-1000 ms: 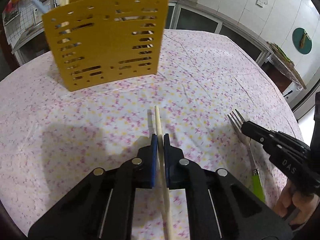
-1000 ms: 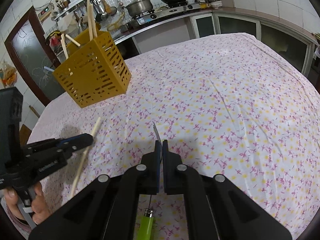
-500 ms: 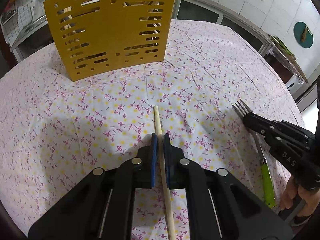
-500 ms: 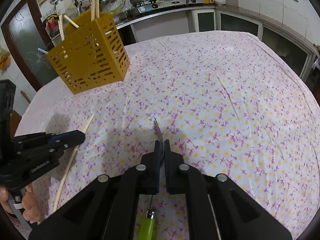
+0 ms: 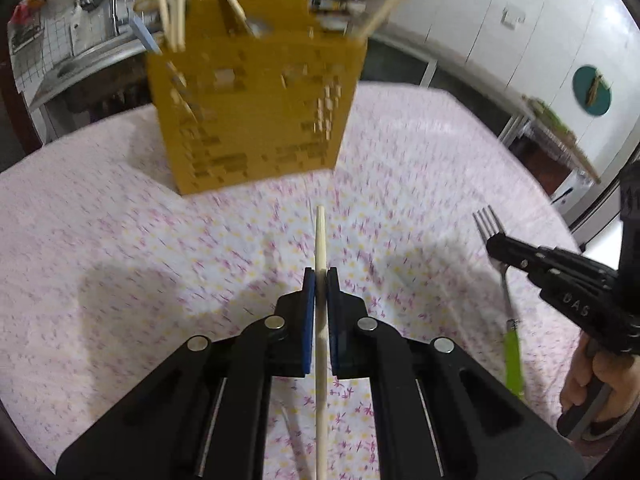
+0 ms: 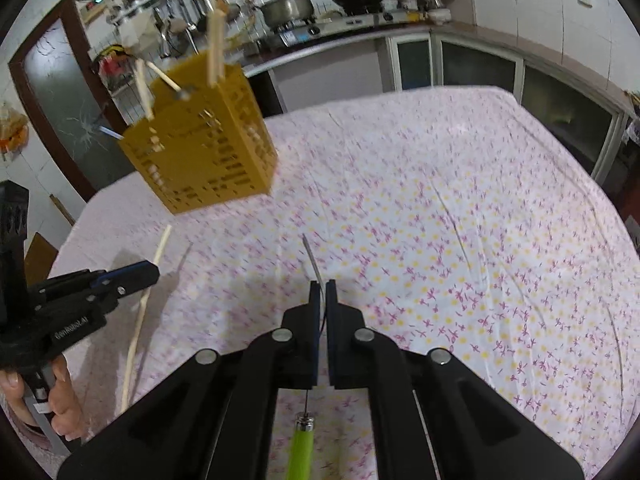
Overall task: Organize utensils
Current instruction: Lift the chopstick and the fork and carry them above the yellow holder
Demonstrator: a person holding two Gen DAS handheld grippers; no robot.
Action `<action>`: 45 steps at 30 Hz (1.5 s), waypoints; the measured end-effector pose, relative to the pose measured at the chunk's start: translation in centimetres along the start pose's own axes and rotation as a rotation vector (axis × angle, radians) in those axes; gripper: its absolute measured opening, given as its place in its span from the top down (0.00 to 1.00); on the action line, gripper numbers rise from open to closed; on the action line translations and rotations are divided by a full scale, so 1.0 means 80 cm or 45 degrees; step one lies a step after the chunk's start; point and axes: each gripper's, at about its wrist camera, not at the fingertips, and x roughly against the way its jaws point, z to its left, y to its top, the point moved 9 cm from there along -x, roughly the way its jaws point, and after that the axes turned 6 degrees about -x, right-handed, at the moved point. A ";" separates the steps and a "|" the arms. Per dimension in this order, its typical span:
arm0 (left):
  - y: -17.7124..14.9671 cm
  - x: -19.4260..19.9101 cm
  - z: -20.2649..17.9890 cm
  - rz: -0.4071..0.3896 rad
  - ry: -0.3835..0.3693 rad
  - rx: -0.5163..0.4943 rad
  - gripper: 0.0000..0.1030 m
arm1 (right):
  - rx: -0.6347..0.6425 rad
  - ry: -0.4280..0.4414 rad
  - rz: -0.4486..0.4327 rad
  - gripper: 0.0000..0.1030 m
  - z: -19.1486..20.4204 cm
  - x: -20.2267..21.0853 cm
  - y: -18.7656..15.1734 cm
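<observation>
— From the left wrist, what's held?
— The left hand-held gripper (image 5: 319, 280) pinches a chopstick (image 5: 321, 240), above the floral bench (image 5: 120, 248), near the yellow utensil holder (image 5: 256, 120).
— And from the right wrist?
— The right hand-held gripper (image 6: 323, 292) is clamped on a green-handled fork (image 6: 301, 446).

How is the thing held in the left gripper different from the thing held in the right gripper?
The left gripper is shut on a chopstick, a plain pale stick; the right gripper is shut on a fork with metal tines and a bright green handle. The chopstick is one straight piece of even colour; the fork has a thin metal neck joined to a thicker handle. Both are gripped partway along, tips pointing toward the yellow holder.
</observation>
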 end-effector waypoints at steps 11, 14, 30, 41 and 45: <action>0.043 0.099 0.049 -0.345 0.014 0.045 0.96 | 0.097 0.034 -0.287 0.98 0.058 0.063 0.039; 0.056 0.112 0.055 -0.390 0.031 0.039 0.96 | 0.120 0.027 -0.372 0.98 0.069 0.076 0.055; 0.162 0.157 0.073 -0.633 0.132 -0.033 0.96 | 0.211 0.092 -0.557 0.98 0.136 0.115 0.174; 0.258 0.209 0.083 -0.880 0.212 -0.054 0.96 | 0.316 0.069 -0.717 0.98 0.189 0.156 0.249; 0.283 0.215 0.083 -0.954 0.208 -0.061 0.96 | 0.343 0.036 -0.755 0.98 0.203 0.156 0.269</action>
